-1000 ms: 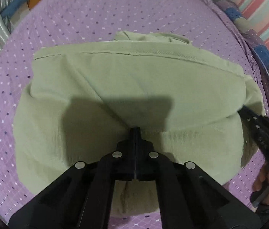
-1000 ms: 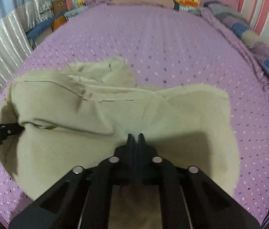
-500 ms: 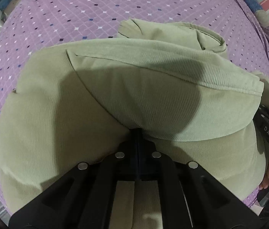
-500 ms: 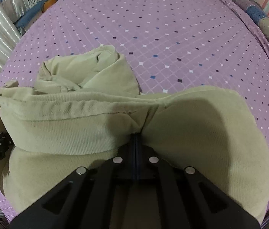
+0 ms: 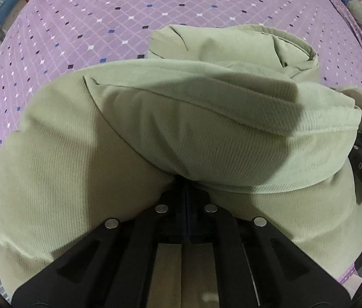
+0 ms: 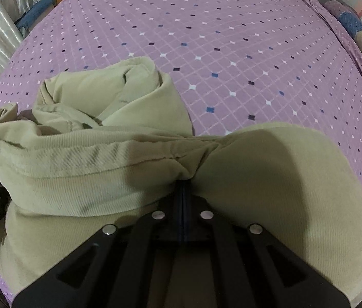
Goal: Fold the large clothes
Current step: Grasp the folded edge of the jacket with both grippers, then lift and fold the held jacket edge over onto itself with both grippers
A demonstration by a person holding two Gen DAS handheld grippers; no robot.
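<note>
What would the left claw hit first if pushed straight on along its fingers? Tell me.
The left claw is shut on the green garment, and more of that cloth lies directly ahead. It would probably press into those folded layers first, with the purple bedsheet beneath; depth is unclear.

The garment (image 5: 181, 133) lies on the bed (image 5: 103, 25), folded over itself, a bunched part (image 6: 119, 95) behind the fold. A quilt (image 6: 347, 18) lies along the bed's right edge.
</note>
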